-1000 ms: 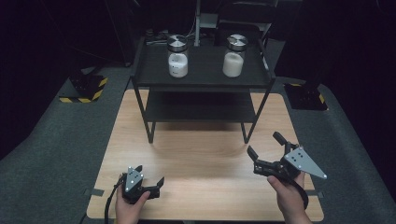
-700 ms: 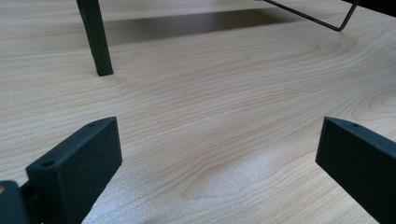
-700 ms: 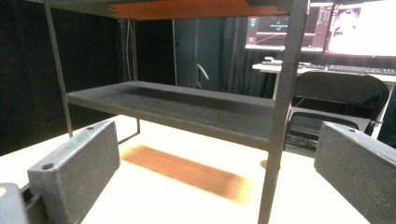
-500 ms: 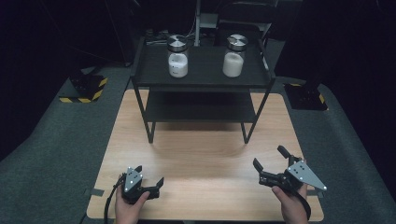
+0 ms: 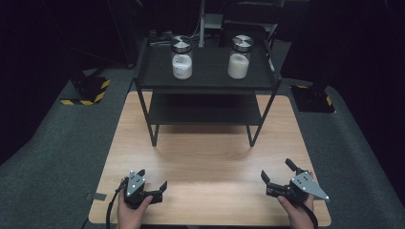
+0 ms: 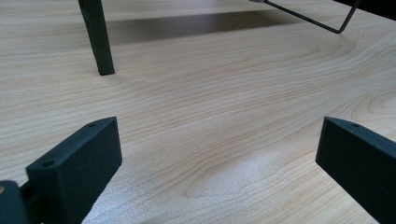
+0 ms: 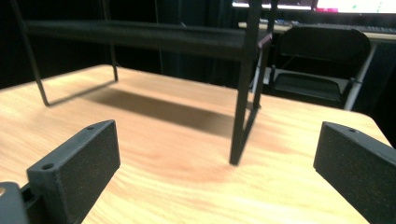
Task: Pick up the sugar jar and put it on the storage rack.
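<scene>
Both our left gripper (image 5: 154,190) and right gripper (image 5: 277,174) gape empty; jars (image 5: 181,57) at twelve o'clock look glassy, fragile, best gripped mid-body.

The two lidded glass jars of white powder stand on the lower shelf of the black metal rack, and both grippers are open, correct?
Not the lower shelf: the two lidded glass jars of white powder stand on the top shelf of the black metal rack, as the high view shows. Both grippers are open.
</scene>
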